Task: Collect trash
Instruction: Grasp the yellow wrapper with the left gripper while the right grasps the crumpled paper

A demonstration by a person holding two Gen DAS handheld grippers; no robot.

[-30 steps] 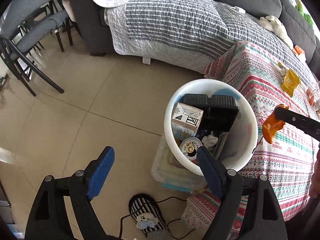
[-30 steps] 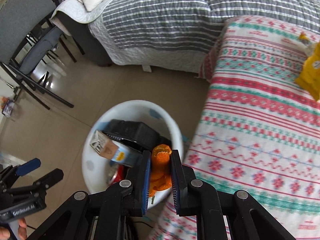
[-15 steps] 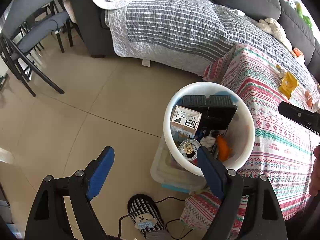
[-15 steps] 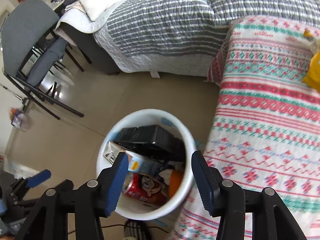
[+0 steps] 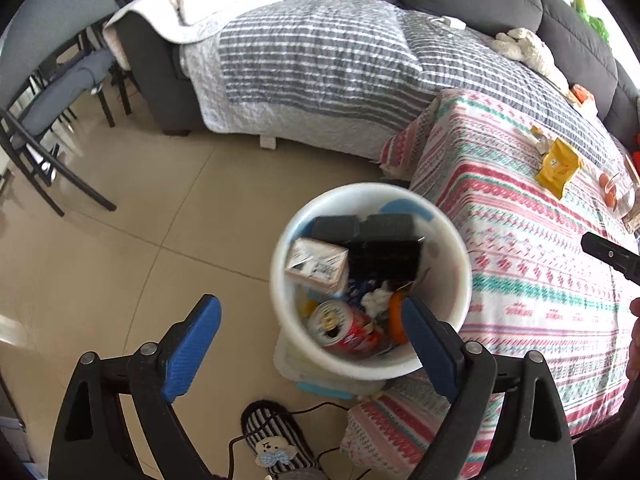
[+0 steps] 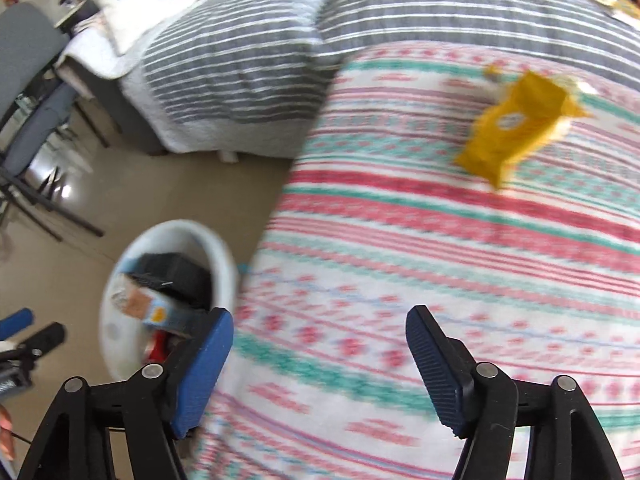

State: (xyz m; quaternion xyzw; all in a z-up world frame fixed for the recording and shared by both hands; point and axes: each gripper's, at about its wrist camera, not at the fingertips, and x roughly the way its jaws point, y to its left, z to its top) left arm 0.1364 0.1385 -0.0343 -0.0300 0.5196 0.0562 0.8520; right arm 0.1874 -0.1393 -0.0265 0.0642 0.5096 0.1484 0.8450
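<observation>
No legible text: print on the carton (image 5: 316, 266), can (image 5: 346, 330) and yellow packet (image 6: 516, 122) is too blurred.

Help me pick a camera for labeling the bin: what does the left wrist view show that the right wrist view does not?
Only the left wrist view looks down into the bin, so it shows the can, the orange piece and the white wad, plus the slipper on the floor. Only the right wrist view shows the right gripper open and empty over the tablecloth. Both show the bin, its black tray and carton, the yellow packet and the sofa.
</observation>
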